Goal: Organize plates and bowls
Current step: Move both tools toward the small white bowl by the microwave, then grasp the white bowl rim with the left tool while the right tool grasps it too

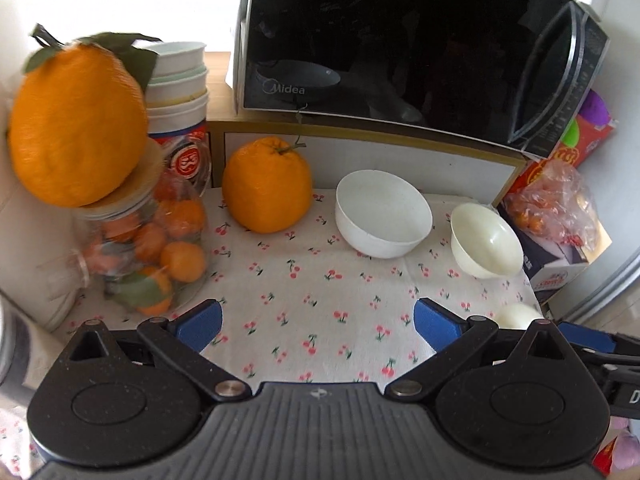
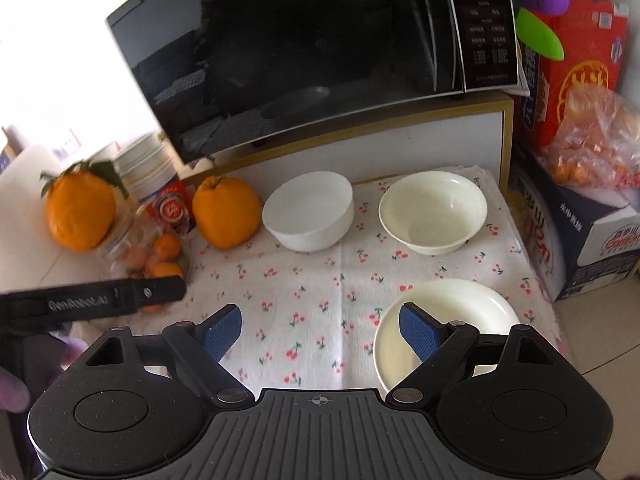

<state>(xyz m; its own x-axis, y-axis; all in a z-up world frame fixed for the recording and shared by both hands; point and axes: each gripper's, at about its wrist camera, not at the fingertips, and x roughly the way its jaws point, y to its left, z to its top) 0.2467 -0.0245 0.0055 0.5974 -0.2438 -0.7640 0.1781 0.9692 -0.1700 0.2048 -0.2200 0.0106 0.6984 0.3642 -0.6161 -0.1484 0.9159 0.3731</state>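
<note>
A white bowl [image 1: 383, 215] [image 2: 310, 210] and a cream bowl [image 1: 486, 241] [image 2: 433, 211] stand side by side, upright, on the cherry-print cloth [image 1: 312, 300] [image 2: 304, 300] below the microwave. A cream plate [image 2: 460, 320] lies nearer, at the cloth's right front; only its edge [image 1: 518, 316] shows in the left wrist view. My left gripper [image 1: 318, 326] is open over bare cloth, well short of the bowls. My right gripper [image 2: 320, 330] is open too, its right finger over the plate's left rim. Nothing sits between either pair of fingers.
A black microwave [image 1: 400, 40] [image 2: 300, 52] sits on a shelf behind the bowls. A large orange [image 1: 267, 186] [image 2: 226, 218] stands left of the white bowl. A glass jar of small oranges [image 1: 152, 248] with another orange [image 1: 78, 124] on it, stacked cups [image 1: 180, 84], and boxes [image 2: 576, 80] flank the cloth.
</note>
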